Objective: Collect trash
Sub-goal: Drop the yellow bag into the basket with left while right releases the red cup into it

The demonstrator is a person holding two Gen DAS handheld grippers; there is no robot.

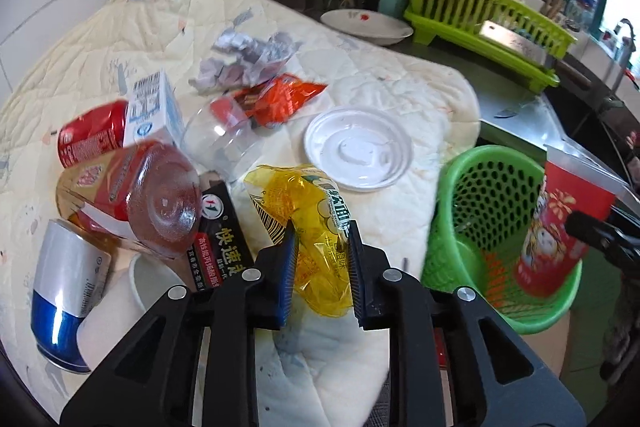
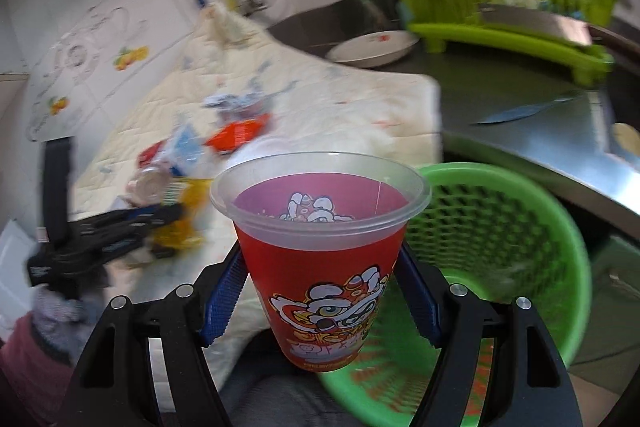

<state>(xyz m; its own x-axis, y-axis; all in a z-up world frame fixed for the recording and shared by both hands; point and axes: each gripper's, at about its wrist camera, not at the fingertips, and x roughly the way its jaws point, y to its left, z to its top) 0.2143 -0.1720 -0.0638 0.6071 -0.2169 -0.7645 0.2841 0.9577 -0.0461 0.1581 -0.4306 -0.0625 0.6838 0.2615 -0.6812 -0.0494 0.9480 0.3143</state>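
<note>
Where the left gripper (image 1: 322, 247) clamps the crinkly yellow wrapper (image 1: 308, 223), its fingers hide the wrapper's lower end, near the quilt's front edge. Right wrist view is blurred: right gripper (image 2: 320, 291) grips the red plastic cup (image 2: 320, 259) beside the perforated green basket (image 2: 520, 247).

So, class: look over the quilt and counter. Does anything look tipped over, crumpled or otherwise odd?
Yes. On the quilt, the bottle and cans lie on their sides, and the paper is crumpled. A cleaver rests across the green rack. Nothing looks spilled.
</note>
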